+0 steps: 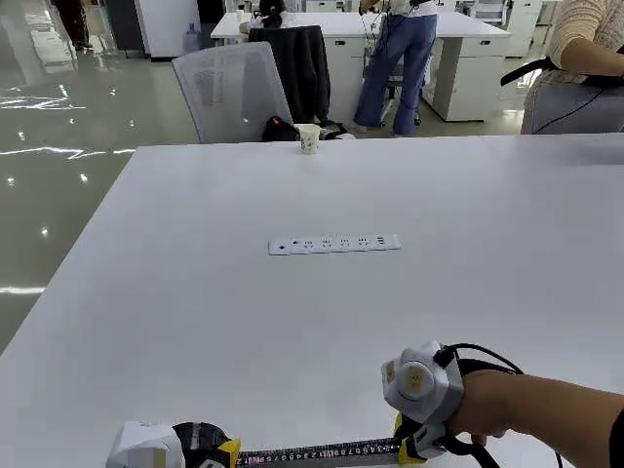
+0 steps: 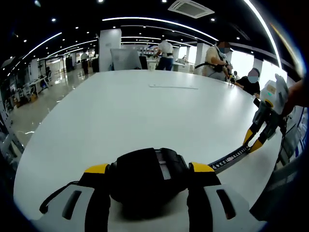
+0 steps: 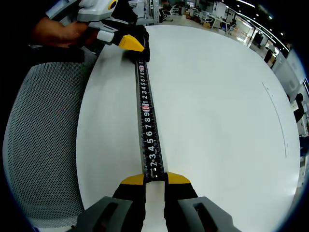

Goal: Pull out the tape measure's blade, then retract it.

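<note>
Now left tool (image 2: 148,169) clamps the tape measure (image 2: 145,186), right tool (image 3: 155,180) pinching its blade (image 3: 146,116).

Right gripper (image 3: 154,179) fingers pinching blade (image 3: 146,116) tip, left gripper (image 3: 135,43) clasping case (image 3: 143,49), white table (image 3: 217,106)

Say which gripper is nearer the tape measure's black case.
Left. The left gripper is shut on the case, a jaw on each side. The right gripper pinches the end of the pulled-out blade, a stretch of blade away from the case.
</note>
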Demonstrator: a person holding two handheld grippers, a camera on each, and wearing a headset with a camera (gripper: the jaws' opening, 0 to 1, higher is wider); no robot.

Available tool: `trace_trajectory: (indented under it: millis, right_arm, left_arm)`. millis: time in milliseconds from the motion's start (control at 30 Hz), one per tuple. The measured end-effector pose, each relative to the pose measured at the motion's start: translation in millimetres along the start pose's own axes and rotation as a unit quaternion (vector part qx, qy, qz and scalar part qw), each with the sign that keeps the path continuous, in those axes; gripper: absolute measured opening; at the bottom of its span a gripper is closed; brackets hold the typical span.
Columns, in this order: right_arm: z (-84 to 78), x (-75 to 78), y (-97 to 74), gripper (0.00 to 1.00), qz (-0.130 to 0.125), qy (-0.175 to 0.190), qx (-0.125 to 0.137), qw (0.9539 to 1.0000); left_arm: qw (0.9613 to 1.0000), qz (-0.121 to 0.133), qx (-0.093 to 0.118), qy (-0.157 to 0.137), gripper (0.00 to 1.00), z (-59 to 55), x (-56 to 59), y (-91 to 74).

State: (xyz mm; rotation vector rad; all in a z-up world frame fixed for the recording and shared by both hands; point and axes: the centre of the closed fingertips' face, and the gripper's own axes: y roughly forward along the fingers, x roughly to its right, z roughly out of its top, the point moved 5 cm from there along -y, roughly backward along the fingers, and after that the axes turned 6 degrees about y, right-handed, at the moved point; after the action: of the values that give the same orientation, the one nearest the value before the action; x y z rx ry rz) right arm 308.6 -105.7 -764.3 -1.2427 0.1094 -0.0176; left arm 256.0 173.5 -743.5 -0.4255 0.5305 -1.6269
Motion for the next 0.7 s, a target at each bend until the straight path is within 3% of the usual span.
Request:
trace_trajectory:
  millis: [700]
  right_arm:
    - [7.4, -1.2, 3.0, 0.11, 0.002, -0.007, 0.000, 1.0000]
  left_arm:
    - [1.0000, -0.001, 0.002, 0.001, 0.59, 0.4, -0.6, 1.8]
